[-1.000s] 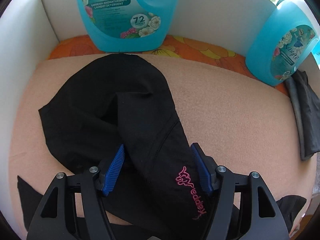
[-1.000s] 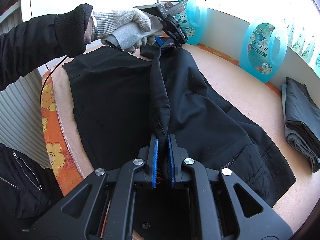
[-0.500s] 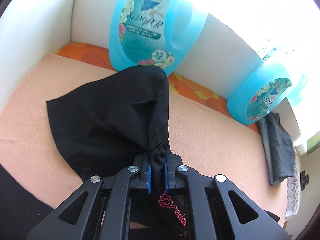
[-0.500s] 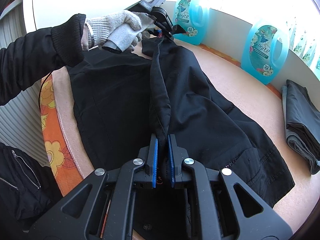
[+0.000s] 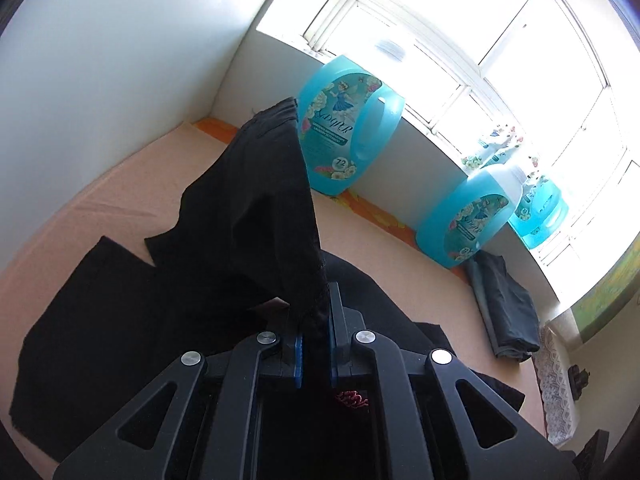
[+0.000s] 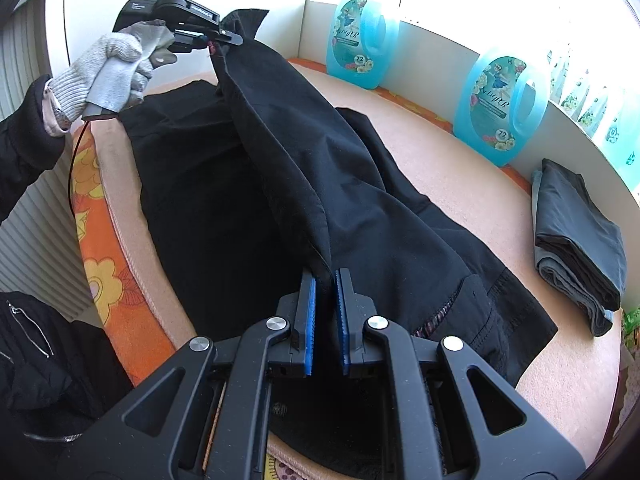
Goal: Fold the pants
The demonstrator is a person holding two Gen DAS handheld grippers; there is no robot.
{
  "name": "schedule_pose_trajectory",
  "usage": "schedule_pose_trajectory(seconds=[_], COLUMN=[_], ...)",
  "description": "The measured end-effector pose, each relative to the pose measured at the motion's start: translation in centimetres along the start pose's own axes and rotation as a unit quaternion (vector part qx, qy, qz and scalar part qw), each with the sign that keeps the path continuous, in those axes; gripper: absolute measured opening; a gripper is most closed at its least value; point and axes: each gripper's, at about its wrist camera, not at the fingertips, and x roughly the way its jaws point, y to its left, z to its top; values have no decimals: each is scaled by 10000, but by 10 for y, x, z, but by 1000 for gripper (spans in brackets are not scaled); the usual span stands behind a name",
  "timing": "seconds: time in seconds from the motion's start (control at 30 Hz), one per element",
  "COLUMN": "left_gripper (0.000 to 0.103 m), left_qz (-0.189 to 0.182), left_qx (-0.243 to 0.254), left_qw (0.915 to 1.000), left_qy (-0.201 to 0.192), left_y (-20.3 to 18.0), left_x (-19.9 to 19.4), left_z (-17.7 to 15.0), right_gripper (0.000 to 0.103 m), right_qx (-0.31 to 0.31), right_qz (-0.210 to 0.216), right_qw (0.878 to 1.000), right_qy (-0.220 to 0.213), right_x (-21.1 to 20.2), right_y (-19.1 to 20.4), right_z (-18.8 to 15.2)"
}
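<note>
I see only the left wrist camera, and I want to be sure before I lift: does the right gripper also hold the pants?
Observer: Yes. The right gripper has its jaws shut on a fold of the black pants.
Operator: Is the cloth between the two grippers off the table?
Observer: Only the held fold. It runs as a raised ridge up to the left gripper, which is higher. The rest of the pants lies on the peach blanket.
Operator: Is anything near the table edge on my side?
Observer: A black jacket with a zipper shows beside the orange flowered cover.
</note>
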Motion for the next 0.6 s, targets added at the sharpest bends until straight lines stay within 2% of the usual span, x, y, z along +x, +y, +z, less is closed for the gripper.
schedule_pose_trajectory(seconds=[0.2,0.37,0.43,0.47,0.57,0.6], left_gripper=[7,8,11,12,17,22], left_qz=[-107,-96,12,28,104,172], left_qx=[-398,-549,-511,-548,-702,-690], left_qw=[9990,9981,9984,9982,9974,9974], left_qy=[188,260,248,231,155,113], left_y=[27,35,36,39,50,52], left_x=[-14,-24,-29,-33,-43,-47], left_z=[-54,-78,-82,-85,-88,-88], right_gripper=[8,7,6,2,2,2], right_qx=[-12,57,59,46,127,192], right_qz=[-144,-210,-168,-180,-271,-253], right_qw=[9994,9987,9983,9980,9975,9974], right_qy=[301,465,555,599,643,651], right_x=[-7,-13,-12,-12,-13,-13], right_y=[-2,-4,-1,-1,-2,-2], right_z=[-23,-34,-37,-39,-43,-44])
